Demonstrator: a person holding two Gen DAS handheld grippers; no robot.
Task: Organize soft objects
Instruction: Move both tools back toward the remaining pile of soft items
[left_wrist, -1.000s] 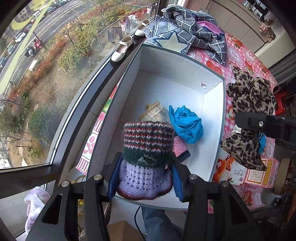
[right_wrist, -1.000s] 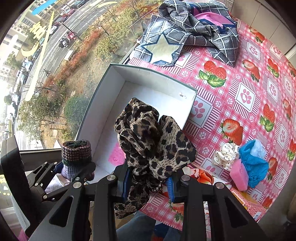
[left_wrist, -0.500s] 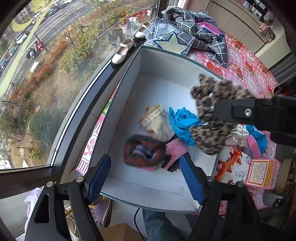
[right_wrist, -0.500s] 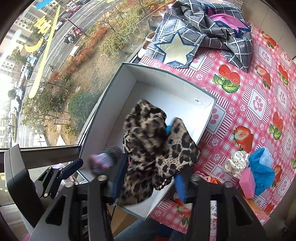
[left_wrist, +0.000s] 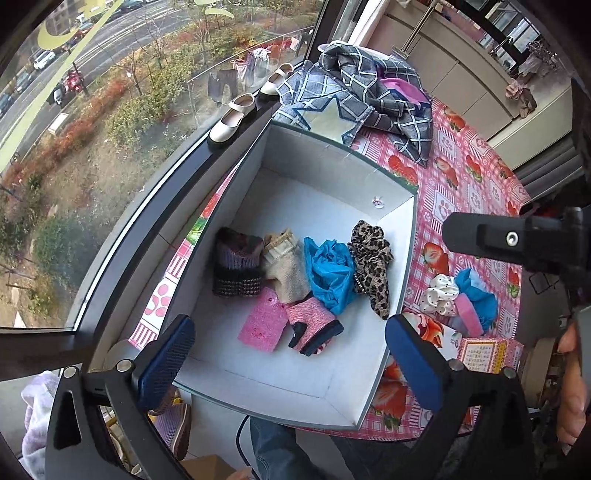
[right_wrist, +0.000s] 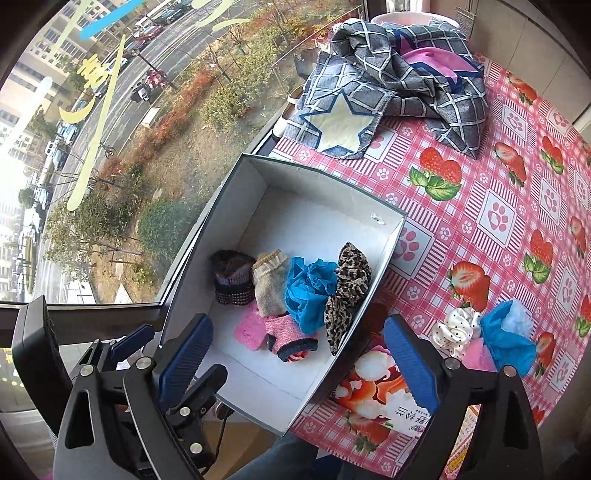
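Left gripper (left_wrist: 288, 354) wide open, nothing held, blue pads spread above the near end of the white box (left_wrist: 258, 376). Right gripper (right_wrist: 299, 350) also wide open, empty; its left pad hangs over the box's near corner, its right pad over the tablecloth (right_wrist: 517, 206) outside the box.

Inside the box, ahead of the left fingers, a row of soft things: knit hat (left_wrist: 238, 264) furthest toward the left finger's side, lying on its side; beige sock (left_wrist: 286, 267) touching it; blue cloth (left_wrist: 328, 273) next; leopard scarf (left_wrist: 371, 266) nearest the right finger's side, against the box wall. Closer to the fingers, between them: pink sponge (left_wrist: 263, 320) flat on the box floor and a pink knit sock (left_wrist: 314, 326) with dark cuff, touching each other. Same items in the right wrist view: hat (right_wrist: 232, 275), beige sock (right_wrist: 269, 282), blue cloth (right_wrist: 308, 291), leopard scarf (right_wrist: 347, 291), sponge (right_wrist: 249, 330), pink sock (right_wrist: 291, 334).

Outside the box, beyond the right gripper's right finger: white dotted scrunchie (right_wrist: 456, 330), another blue cloth piece (right_wrist: 508, 338), a pink item partly hidden between them. A printed packet (right_wrist: 384, 391) lies just under that finger, touching the box wall. Far ahead, a grey checked garment (right_wrist: 391, 92) with star patch is heaped on the tablecloth. White shoes (left_wrist: 232, 120) sit on the window sill, left of the box.
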